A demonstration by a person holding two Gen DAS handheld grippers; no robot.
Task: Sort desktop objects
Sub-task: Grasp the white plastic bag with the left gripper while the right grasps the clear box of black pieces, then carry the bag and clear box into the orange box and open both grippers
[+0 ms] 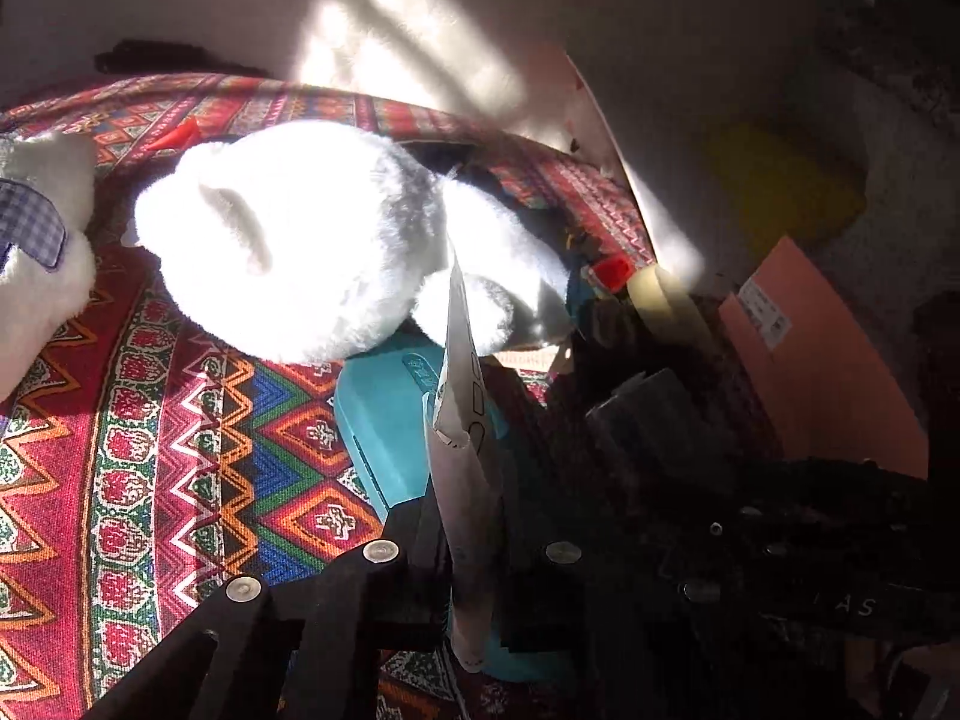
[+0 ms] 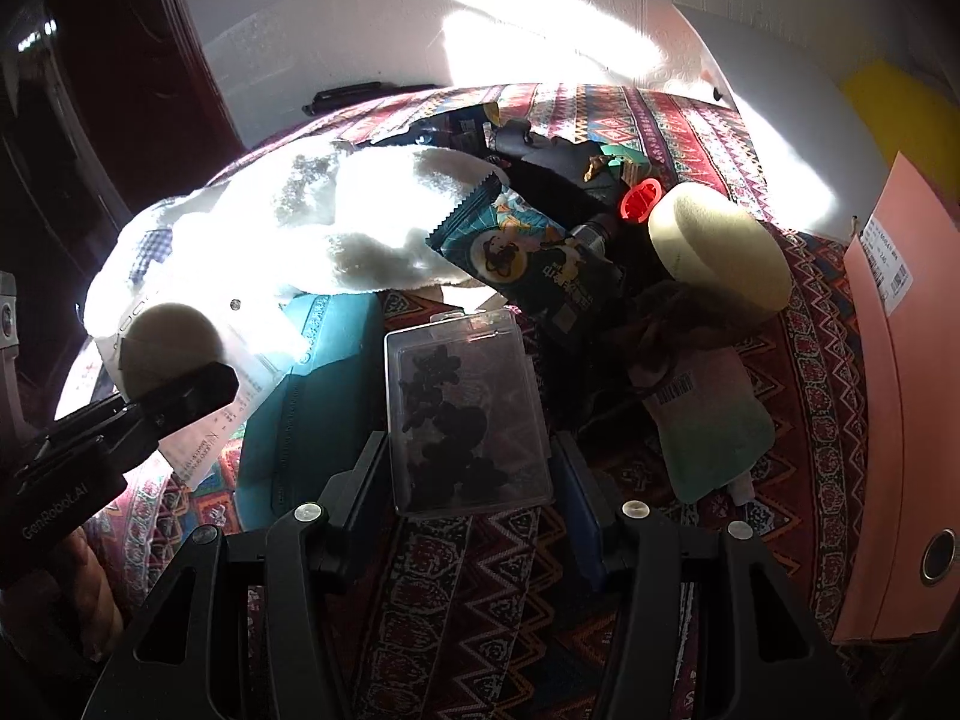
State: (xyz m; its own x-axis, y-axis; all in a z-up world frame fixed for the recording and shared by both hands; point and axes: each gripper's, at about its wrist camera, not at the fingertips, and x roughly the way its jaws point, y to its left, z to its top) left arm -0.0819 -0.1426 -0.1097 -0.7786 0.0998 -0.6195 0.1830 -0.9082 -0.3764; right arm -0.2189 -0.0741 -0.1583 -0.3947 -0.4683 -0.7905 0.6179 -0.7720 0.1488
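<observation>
Clear plastic case, its dark contents unreadable, sits clamped in your right gripper over the patterned cloth; your left gripper pinches a paper packet, seen edge-on.

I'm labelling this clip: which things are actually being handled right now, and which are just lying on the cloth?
In hand:
- flat white packet, in left gripper
- clear plastic case, between right gripper fingers

Lying about:
- white plush toy
- teal box
- snack pouch
- tape roll
- pink folder
</observation>
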